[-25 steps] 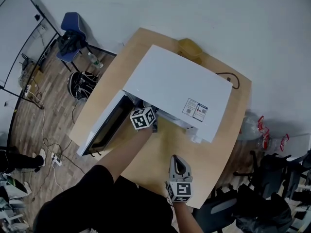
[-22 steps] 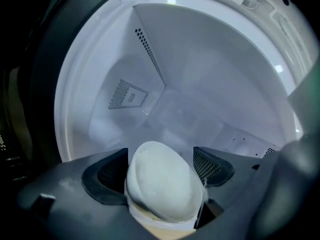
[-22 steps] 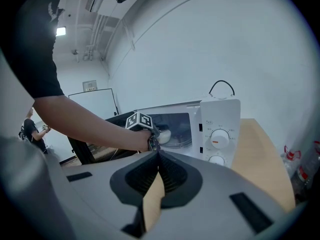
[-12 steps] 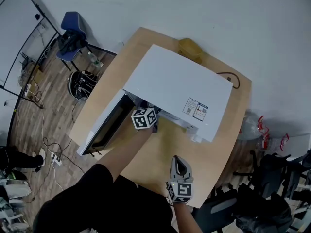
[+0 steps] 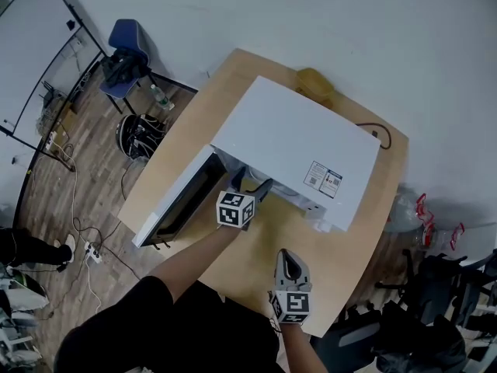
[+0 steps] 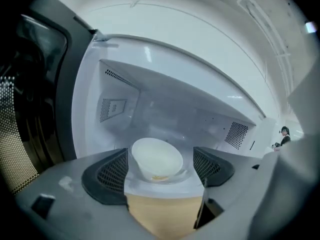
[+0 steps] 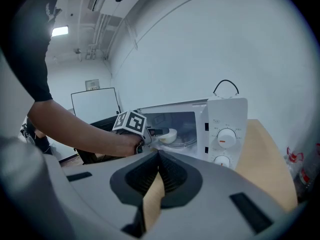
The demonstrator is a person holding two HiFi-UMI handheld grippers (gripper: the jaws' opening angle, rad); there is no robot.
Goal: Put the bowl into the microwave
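— Bowl position?
— The bowl (image 6: 156, 159) is seen inside the microwave (image 5: 295, 142), set on the glass turntable (image 7: 186, 142).
— Grippers?
— The left gripper (image 6: 161, 178) is held at the opening, jaws wide apart, nothing gripped. The right gripper (image 7: 156, 176) is held nearer, jaws pressed together, empty.

Light wooden counter (image 5: 260, 264), corner-on to the wall. White microwave (image 5: 295, 140) sits square on it, covering most of the top; its door (image 5: 180, 202) hangs open over the left edge. Yellow-brown lump (image 5: 314, 82) behind the microwave. Black cable (image 5: 373, 131) loops at the back right.
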